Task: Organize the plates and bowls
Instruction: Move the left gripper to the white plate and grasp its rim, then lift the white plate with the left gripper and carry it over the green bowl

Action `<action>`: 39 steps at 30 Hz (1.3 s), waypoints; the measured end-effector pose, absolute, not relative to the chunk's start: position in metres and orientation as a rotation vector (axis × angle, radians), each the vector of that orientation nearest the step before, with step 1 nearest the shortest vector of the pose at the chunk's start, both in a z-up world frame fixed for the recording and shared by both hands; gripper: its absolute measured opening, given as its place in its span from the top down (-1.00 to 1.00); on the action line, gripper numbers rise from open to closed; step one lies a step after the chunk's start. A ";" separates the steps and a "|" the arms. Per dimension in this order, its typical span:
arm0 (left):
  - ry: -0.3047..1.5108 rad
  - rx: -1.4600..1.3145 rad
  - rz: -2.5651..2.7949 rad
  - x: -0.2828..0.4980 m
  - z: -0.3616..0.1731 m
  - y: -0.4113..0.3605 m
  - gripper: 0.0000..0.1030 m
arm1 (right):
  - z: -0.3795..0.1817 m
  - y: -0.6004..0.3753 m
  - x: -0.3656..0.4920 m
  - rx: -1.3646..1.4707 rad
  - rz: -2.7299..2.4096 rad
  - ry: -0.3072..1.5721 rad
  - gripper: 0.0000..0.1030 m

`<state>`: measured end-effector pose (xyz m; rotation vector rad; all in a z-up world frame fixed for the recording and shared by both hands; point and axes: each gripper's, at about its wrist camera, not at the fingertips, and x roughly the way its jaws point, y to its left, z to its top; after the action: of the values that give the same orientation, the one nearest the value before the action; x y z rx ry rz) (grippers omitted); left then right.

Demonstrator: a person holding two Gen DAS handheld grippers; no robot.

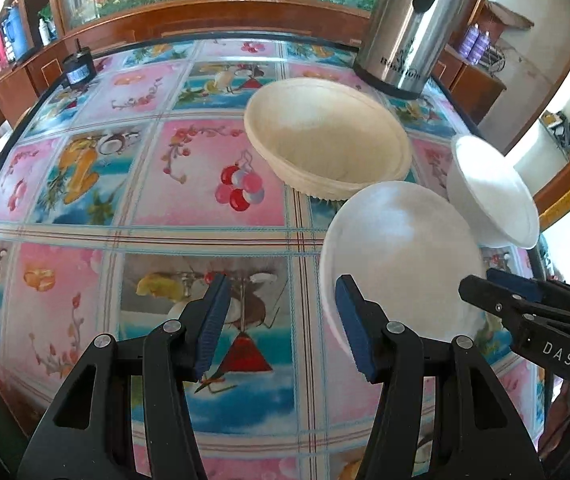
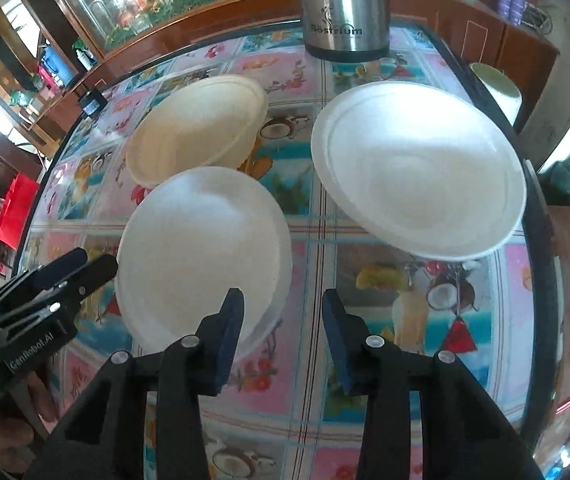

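Hovering over the patterned table (image 1: 205, 240), the left gripper (image 1: 281, 320) is standing part-open with nothing between its blue pads; its right pad is overlapping the near rim of a white bowl (image 1: 401, 260) in this view, though whether it is touching is not clear. The right gripper (image 2: 283, 332) is likewise standing part-open and empty above the cloth, its left finger sitting in front of that same white bowl's near edge, its jaws narrower than the left's.

Further out, a cream bowl (image 2: 201, 128) is resting behind the white one, just beside it, and a second white bowl (image 2: 417, 168) is lying to the right, apart from both and close to the table's edge. A steel flask (image 2: 345, 4) is standing at the far side.

These bowls are looking thin, light and probably foam or pulp, so they are likely to dent under a hard squeeze and slide on the glossy cloth. Pinching the rim wall, one pad inside and one outside, is seeming the safest hold for stacking them.
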<state>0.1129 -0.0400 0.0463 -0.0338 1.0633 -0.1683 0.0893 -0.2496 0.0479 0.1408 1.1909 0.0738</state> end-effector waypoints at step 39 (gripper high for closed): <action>1.086 -0.121 -0.204 0.042 0.061 0.022 0.73 | 0.065 -0.175 0.061 0.041 0.271 1.176 0.81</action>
<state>0.0421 0.0221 0.0608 -0.1214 1.0864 -0.2045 0.0606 -0.1751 0.0653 0.0413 1.1757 0.2708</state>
